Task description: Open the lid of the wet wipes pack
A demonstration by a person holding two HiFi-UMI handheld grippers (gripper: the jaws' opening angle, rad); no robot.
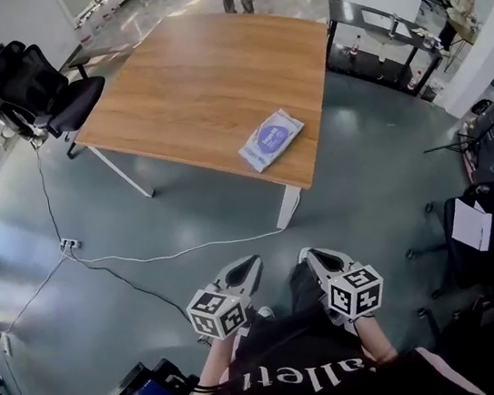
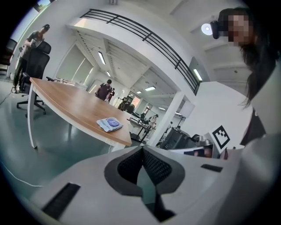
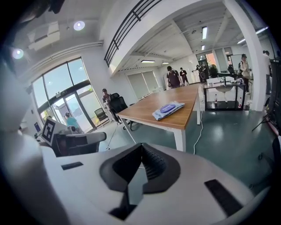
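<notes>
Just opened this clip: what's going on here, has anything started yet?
A person stands back from the wooden table, holding a gripper in each hand close to the body. The left gripper and the right gripper both have their jaws together with nothing between them. The wet wipes pack lies flat near the table's near corner, untouched, and its lid looks closed from this far off. Neither gripper is near it, so the opening has not begun.

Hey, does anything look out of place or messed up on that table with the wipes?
Nothing much. The wet wipes pack lies flat on the wooden table, slanted near a corner but fully on the top, lid apparently closed. Nothing looks spilled or damaged. A loose cable trails across the floor.
</notes>
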